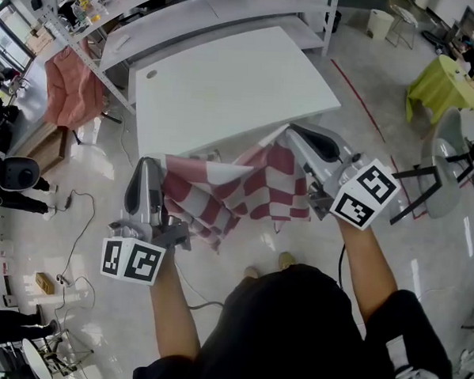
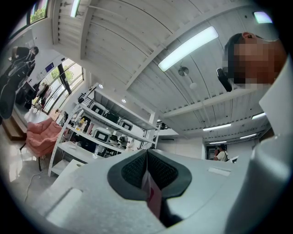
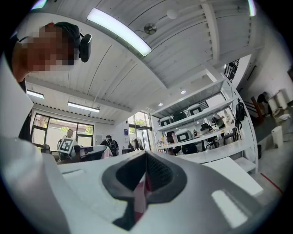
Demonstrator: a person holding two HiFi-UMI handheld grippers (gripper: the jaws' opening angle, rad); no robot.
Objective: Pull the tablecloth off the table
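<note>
**Floor open on both flanks, cloth and surface edge ahead**

The bunched checked tablecloth [image 1: 245, 189] fills the whole gap between the left hand-held gripper [image 1: 149, 166] and the right hand-held gripper [image 1: 291, 134], both clamped on it, so nothing passes between them. Just ahead of both lies the white surface [image 1: 226, 89]. Its near edge runs close beyond their tips and its broad top leaves room to pass over. Beyond the surface a shelf rack [image 1: 150, 31] closes the way. Left of the left hand-held gripper the floor [image 1: 103, 178] is open but for a thin cable [image 1: 78, 230], with a pink cloth [image 1: 72, 89] hanging farther ahead on that side. Right of the right hand-held gripper the floor is open up to a grey chair [image 1: 444, 168].
</note>
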